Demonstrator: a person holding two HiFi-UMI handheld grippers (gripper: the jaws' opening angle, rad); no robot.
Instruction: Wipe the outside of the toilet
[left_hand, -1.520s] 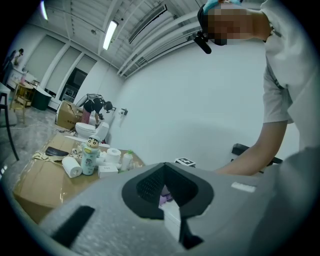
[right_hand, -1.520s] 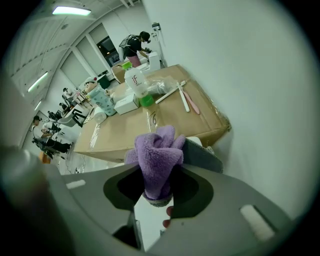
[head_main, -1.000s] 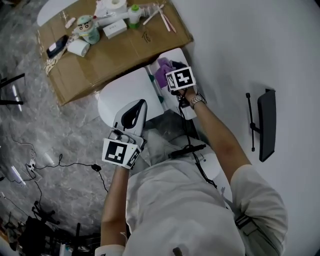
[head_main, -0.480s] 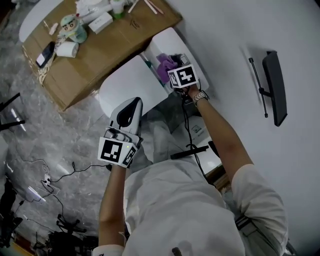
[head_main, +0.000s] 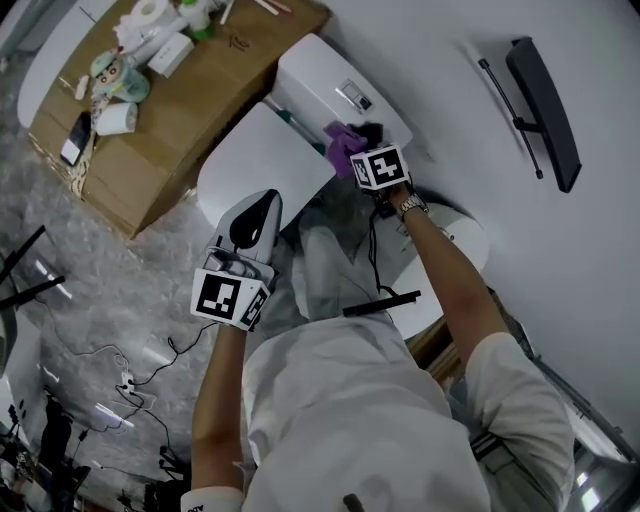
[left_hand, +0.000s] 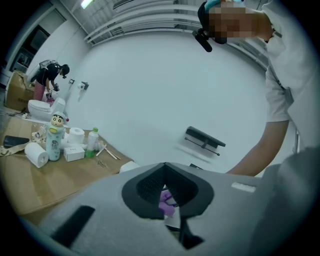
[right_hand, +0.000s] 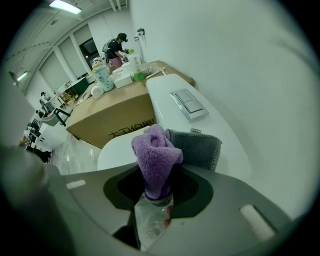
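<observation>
The white toilet has its lid (head_main: 262, 165) down and a tank (head_main: 318, 72) with a flush button (head_main: 353, 95) against the wall. My right gripper (head_main: 356, 160) is shut on a purple cloth (head_main: 342, 148) at the tank's near end. In the right gripper view the purple cloth (right_hand: 156, 157) sticks up from the gripper (right_hand: 157, 192), its grey side (right_hand: 197, 147) lying against the tank top (right_hand: 172, 117). My left gripper (head_main: 260, 205) hovers over the near edge of the lid, shut with nothing in it. In the left gripper view the left gripper (left_hand: 167, 172) points toward the cloth (left_hand: 166, 202).
A cardboard box (head_main: 170, 125) left of the toilet carries a toilet roll (head_main: 115, 117), a phone (head_main: 75, 138), a figure cup (head_main: 112, 72) and small items. A black wall rack (head_main: 545, 95) hangs to the right. Cables (head_main: 110, 350) lie on the grey floor. A white rounded fixture (head_main: 455, 240) is beside my right arm.
The head view has swung, so the toilet tank now shows fully. My right gripper with the cloth has shifted a little along the tank's near end. The left gripper has barely moved.
</observation>
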